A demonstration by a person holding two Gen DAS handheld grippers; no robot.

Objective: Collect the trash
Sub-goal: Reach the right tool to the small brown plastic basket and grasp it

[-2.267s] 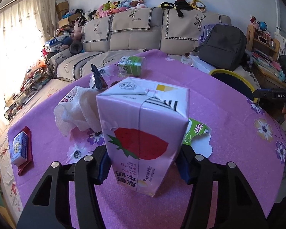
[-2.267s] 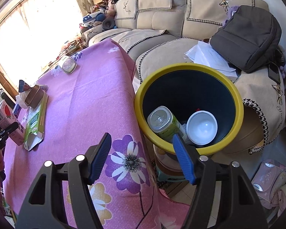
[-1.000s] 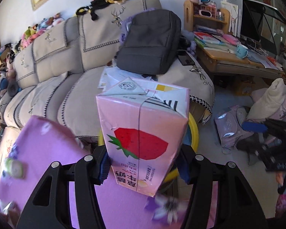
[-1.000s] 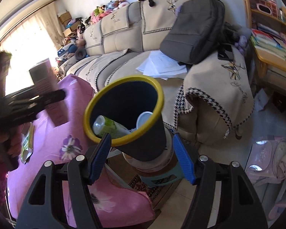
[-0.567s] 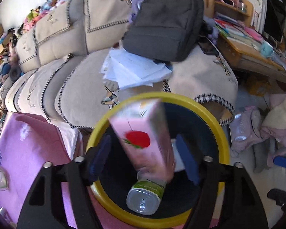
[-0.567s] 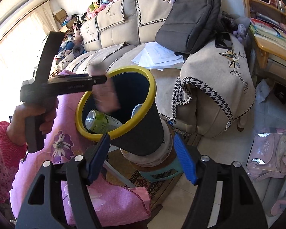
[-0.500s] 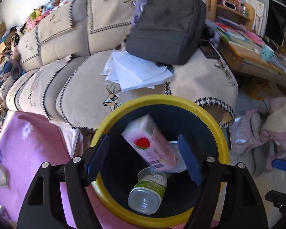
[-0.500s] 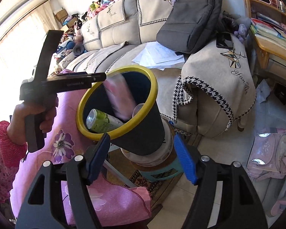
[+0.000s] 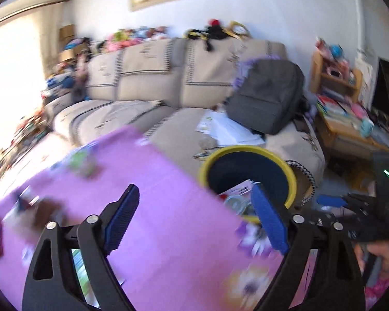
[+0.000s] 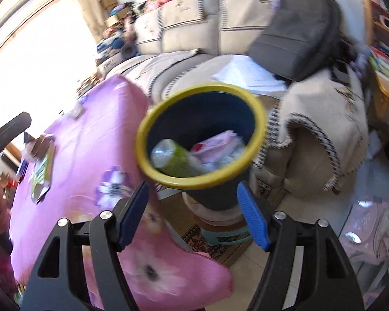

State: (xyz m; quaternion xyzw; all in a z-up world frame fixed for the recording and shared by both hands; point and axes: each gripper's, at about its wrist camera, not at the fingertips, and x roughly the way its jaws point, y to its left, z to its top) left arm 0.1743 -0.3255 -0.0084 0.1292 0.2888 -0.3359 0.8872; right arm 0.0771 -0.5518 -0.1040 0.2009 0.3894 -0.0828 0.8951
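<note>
Right wrist view looks down into the dark blue bin with a yellow rim [image 10: 256, 108], standing beside the table draped in a purple flowered cloth [image 10: 90, 140]. Two pieces show clearly inside: one pink strawberry milk carton [image 10: 215, 145] lying on its side, long axis slanting up toward the far right wall, and one green-labelled clear bottle [image 10: 176, 158] lying with its base toward the near left rim. The right gripper [image 10: 192, 215] hangs parted and empty. The left gripper [image 9: 194, 220] is opening over the cloth, nothing between its jaws.

tabletop litter [image 9: 33, 204] motion-blurred, bin [image 9: 290, 171] contents half-hidden
</note>
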